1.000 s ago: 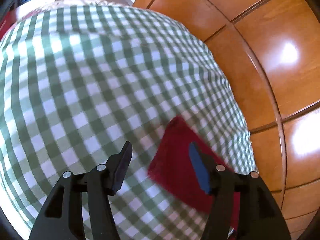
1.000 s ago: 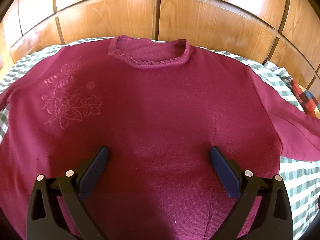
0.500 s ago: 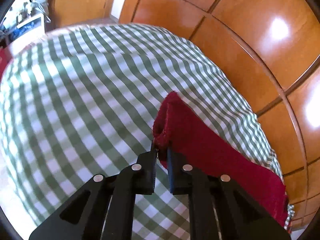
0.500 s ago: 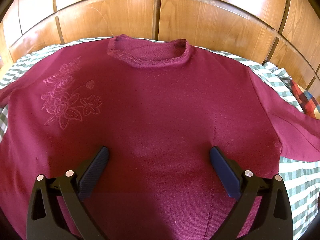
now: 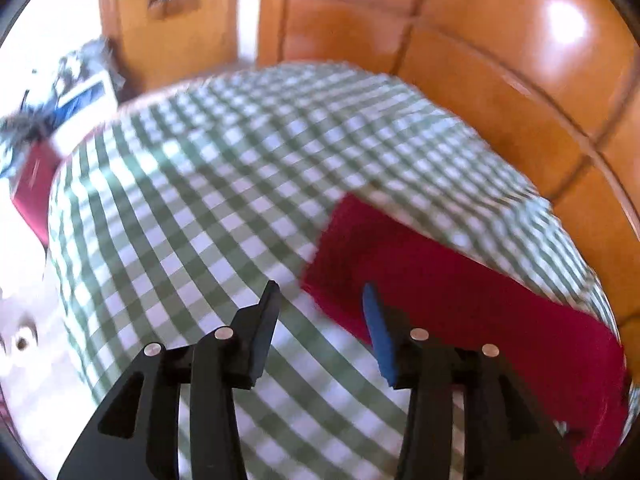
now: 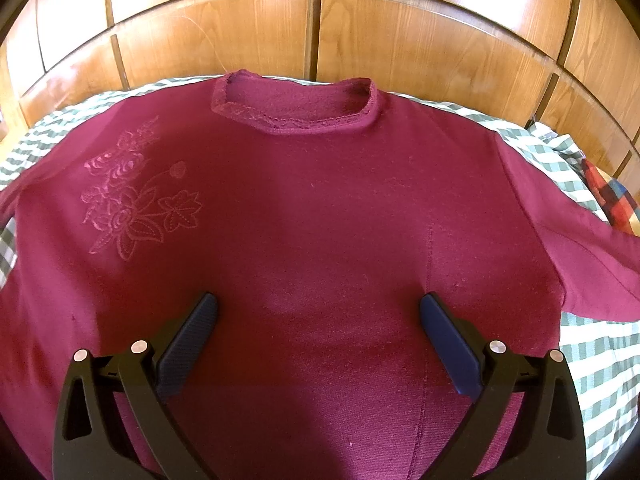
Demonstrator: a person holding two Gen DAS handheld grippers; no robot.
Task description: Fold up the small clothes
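Note:
A maroon sweater (image 6: pixel 320 200) with a flower embroidery (image 6: pixel 132 204) lies flat, front up, on the green checked cloth (image 6: pixel 592 360). My right gripper (image 6: pixel 318 308) hovers open over its lower body, with nothing between the fingers. In the left wrist view, one sleeve (image 5: pixel 460 292) stretches across the checked cloth (image 5: pixel 200 180), with its cuff end just beyond my left gripper (image 5: pixel 320 300). The left jaws are opening. The cuff corner shows in the gap, but the pads do not press on it. The picture is blurred.
Wooden panels (image 6: pixel 320 32) back the bed close behind the collar and run along the right in the left wrist view (image 5: pixel 500 80). A colourful plaid cloth (image 6: pixel 608 200) lies at the far right. Clutter (image 5: pixel 72 96) and a red item (image 5: pixel 32 188) sit past the bed's left edge.
The left gripper closed on the sleeve cuff, carried it, and has now let go. The sleeve lies stretched out on the cloth. The right gripper has not moved.

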